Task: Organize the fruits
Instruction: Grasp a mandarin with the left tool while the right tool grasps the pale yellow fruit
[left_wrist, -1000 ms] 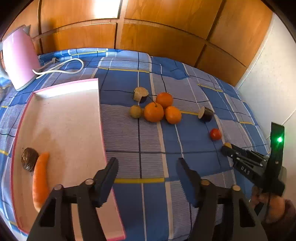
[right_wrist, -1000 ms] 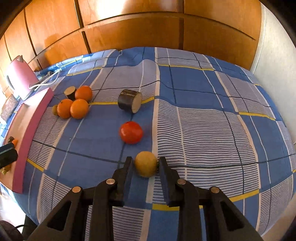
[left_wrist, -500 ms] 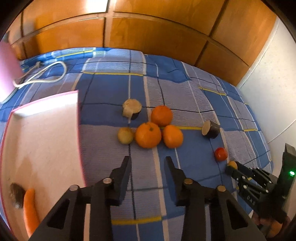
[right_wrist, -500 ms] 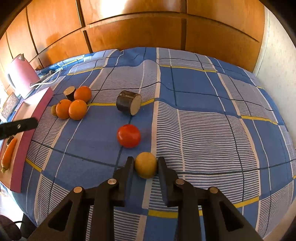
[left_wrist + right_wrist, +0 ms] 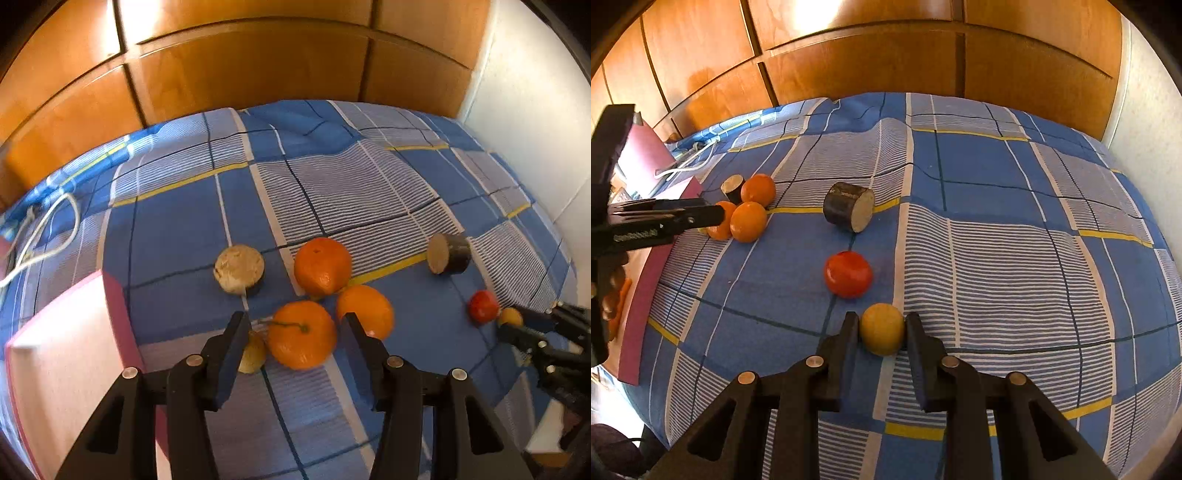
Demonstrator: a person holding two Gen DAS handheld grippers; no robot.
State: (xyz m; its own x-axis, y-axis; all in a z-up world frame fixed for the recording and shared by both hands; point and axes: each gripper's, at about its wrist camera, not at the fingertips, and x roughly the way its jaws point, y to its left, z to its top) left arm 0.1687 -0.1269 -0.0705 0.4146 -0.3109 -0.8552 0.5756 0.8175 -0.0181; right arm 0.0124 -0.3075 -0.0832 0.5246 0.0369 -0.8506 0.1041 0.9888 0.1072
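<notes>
a: so, where does each claw stand?

b: right gripper [image 5: 882, 325] is clamped on the small yellow fruit [image 5: 882, 328]. both pads press its sides and it sits low on the checked blue bedspread [image 5: 997, 258], just near of the red tomato [image 5: 848, 274]. my guess is the grip is set and the lift has not begun.

a: and the other one?

b: left gripper [image 5: 293, 332] is part open and its jaws are opening. the stemmed orange [image 5: 301, 334] lies between the fingers, but i see a gap on each side, so nothing is held. i'd say the spread is being matched to that wide fruit.

a: why that orange?

b: it is the nearest of the cluster. two other oranges [image 5: 323, 266] sit touching behind it, and a small pale fruit [image 5: 253, 356] is tucked just beside the left finger [image 5: 231, 343], partly hidden by it. that one could get nudged.

a: where does it all go?

b: likely the pink-edged tray [image 5: 66, 350], just to the left of the cluster on the bed. only a corner of it shows here.

a: what else is on the bed?

b: two dark-skinned cut stubs, one [image 5: 239, 269] behind the cluster, one [image 5: 448, 253] off toward the tomato. a white cable [image 5: 48, 236] lies at the far left.
</notes>
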